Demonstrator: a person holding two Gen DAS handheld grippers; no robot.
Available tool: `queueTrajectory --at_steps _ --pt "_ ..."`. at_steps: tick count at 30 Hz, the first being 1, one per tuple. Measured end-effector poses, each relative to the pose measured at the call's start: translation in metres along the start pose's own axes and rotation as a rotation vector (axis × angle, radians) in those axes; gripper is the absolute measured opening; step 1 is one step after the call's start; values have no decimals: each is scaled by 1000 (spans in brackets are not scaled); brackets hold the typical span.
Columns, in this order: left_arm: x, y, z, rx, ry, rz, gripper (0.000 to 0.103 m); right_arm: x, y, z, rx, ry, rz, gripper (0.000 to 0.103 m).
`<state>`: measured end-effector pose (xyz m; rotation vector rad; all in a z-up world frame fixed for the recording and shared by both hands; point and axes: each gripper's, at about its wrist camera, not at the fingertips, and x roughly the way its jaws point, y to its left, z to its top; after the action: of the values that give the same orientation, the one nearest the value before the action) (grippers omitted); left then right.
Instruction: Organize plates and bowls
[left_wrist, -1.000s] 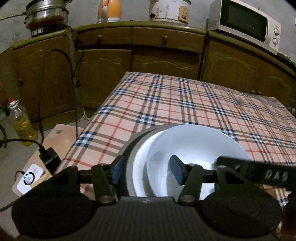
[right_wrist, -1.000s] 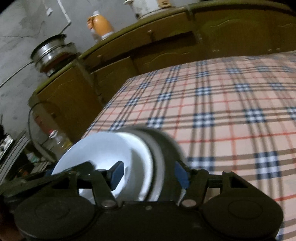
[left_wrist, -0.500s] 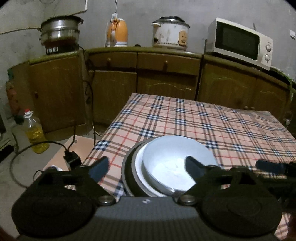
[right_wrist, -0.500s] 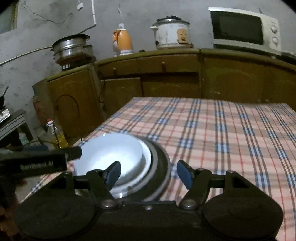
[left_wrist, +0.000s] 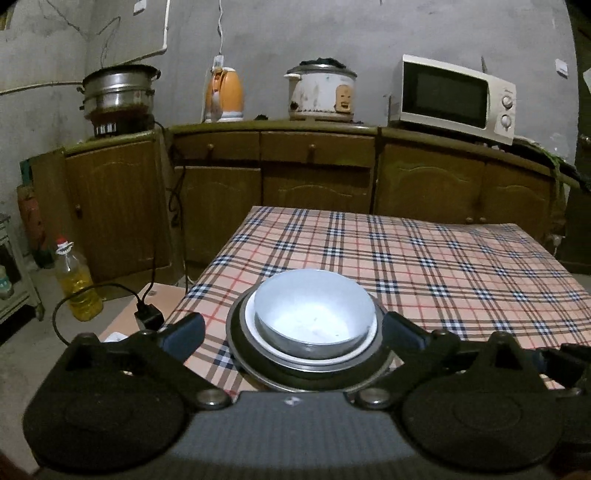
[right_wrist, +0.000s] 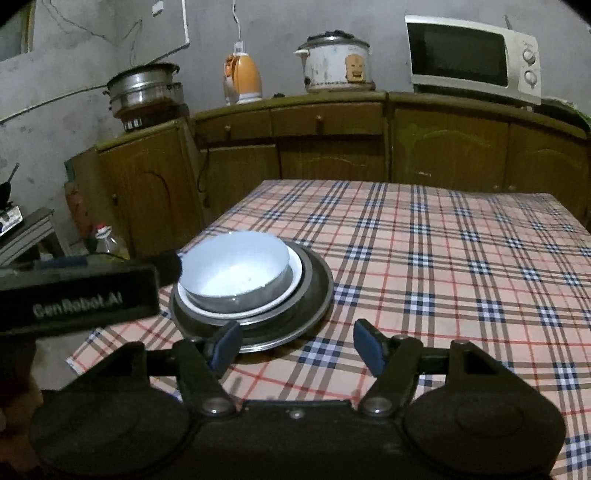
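A white bowl (left_wrist: 314, 310) sits in a white dish (left_wrist: 364, 341), which sits on a grey metal plate (left_wrist: 236, 350), stacked near the table's front left corner. The stack also shows in the right wrist view, with the bowl (right_wrist: 234, 267) on the metal plate (right_wrist: 314, 295). My left gripper (left_wrist: 293, 332) is open and empty, its fingers wide on either side of the stack, just in front of it. My right gripper (right_wrist: 295, 345) is open and empty, pulled back to the stack's front right. The left gripper's body (right_wrist: 77, 295) shows at the left.
The plaid tablecloth (left_wrist: 443, 266) covers the table (right_wrist: 461, 277). Behind stand brown cabinets (left_wrist: 314, 177) with a steamer pot (left_wrist: 118, 92), orange kettle (left_wrist: 225, 94), rice cooker (left_wrist: 321, 92) and microwave (left_wrist: 456, 96). An oil bottle (left_wrist: 75, 280) and cables lie on the floor at the left.
Both grippers have drawn back and up from the stack. The left gripper's fingers have opened wide and let go of the stack's rim. The stack now rests on the table.
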<state>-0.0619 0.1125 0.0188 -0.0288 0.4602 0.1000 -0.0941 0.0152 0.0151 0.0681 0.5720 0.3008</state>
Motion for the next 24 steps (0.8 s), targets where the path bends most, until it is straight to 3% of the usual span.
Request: queueTrajectory --at_steps 10,24 --pt "-23 -5 4 14 -73 4 103 -24 2 3 11 -45 19 80" --pt "-30 -6 2 21 -96 11 103 -29 4 3 14 -51 23 80"
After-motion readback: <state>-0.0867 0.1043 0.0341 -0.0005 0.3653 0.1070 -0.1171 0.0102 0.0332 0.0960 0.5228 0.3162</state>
